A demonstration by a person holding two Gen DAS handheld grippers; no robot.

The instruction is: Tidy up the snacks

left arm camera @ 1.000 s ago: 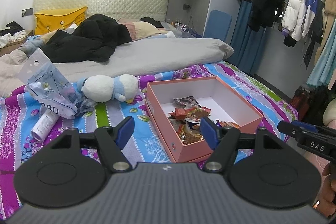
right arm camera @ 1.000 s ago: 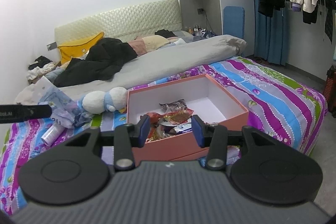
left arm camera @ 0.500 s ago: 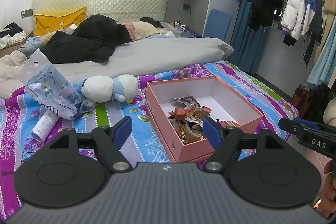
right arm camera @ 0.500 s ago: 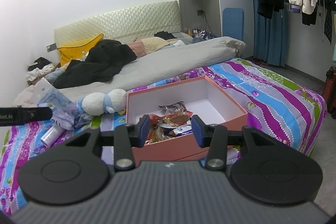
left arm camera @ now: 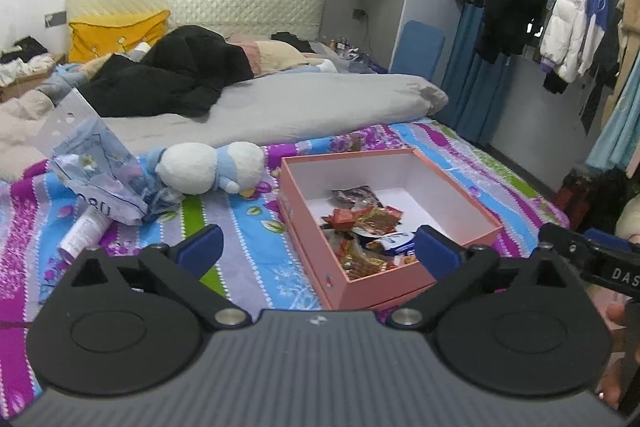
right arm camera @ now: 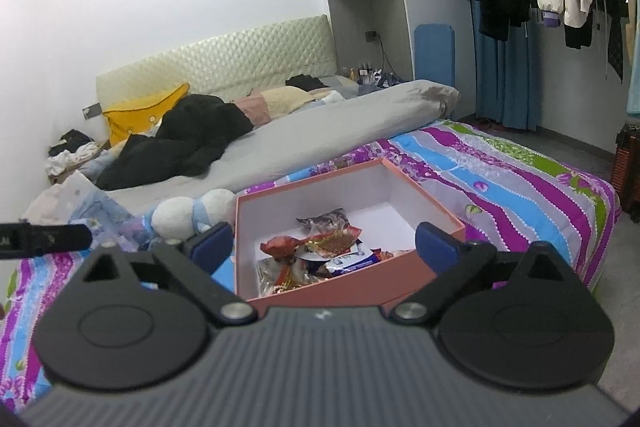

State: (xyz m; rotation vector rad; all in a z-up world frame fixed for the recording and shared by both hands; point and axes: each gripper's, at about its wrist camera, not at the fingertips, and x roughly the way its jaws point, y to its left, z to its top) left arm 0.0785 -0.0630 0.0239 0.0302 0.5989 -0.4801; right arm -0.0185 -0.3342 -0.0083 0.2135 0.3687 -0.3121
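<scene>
Both tools, left [left arm camera: 318, 253] and right [right arm camera: 324, 245], hung with fingers apart and empty before the box [left arm camera: 460, 187] of snacks [left arm camera: 364, 227] on the bed [left arm camera: 240, 259].

The open, lidless pink rectangular cardboard box [left arm camera: 408, 277] with white interior walls lies flat on the striped floral bedspread [left arm camera: 248, 247]. A loose pile of crinkled red, gold and blue foil snack packets [left arm camera: 362, 227] occupies its near half; the far half shows bare white floor.

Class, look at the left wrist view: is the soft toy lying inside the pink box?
No. The soft toy lies on the striped bedspread, left of the pink box.
</scene>
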